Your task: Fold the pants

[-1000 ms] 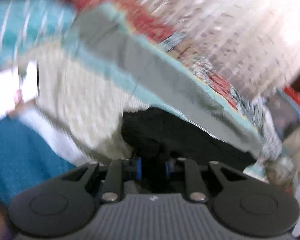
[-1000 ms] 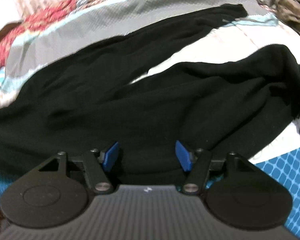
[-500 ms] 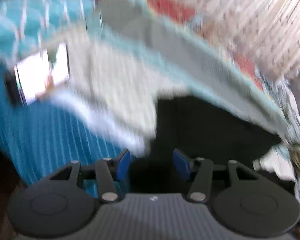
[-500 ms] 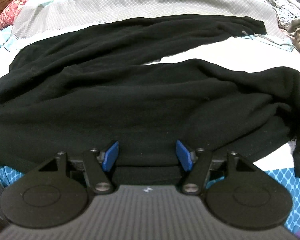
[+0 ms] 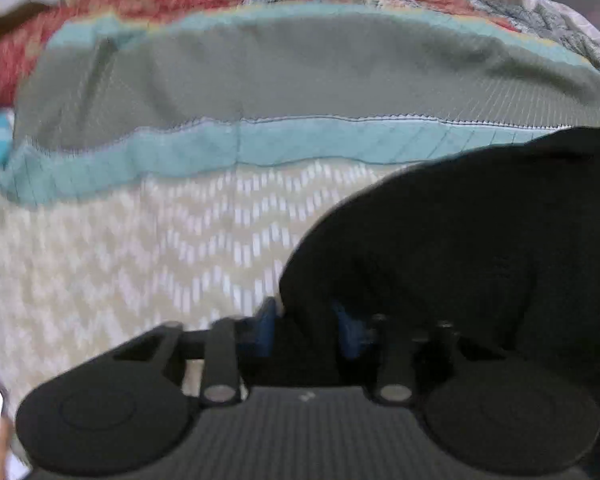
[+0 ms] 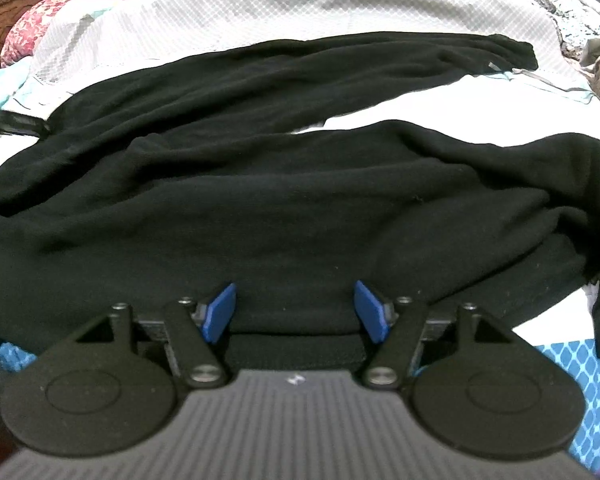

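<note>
- A pair of black pants lies spread across a bed, seen from two gripper-mounted cameras.
- In the right wrist view, the right gripper sits low at the near edge of the pants, its blue pads spread wide apart with the fabric edge between them but not pinched.
- Ahead of the right gripper the two legs run off to the right; the far leg lies flat and fairly straight, the near leg is rumpled, and a wedge of pale bedspread shows between them.
- In the left wrist view, which is a little blurred, the left gripper has its blue pads drawn in on a bunch of black fabric that rises just ahead and to its right; it appears to be pinching the pants.
- Ahead and to the left of the left gripper lies a cream zigzag-patterned cover, with a grey and teal quilt beyond.
- Judged from this, the folding is at an early stage: the legs are not yet laid one over the other, and no crosswise fold has been made.
</note>
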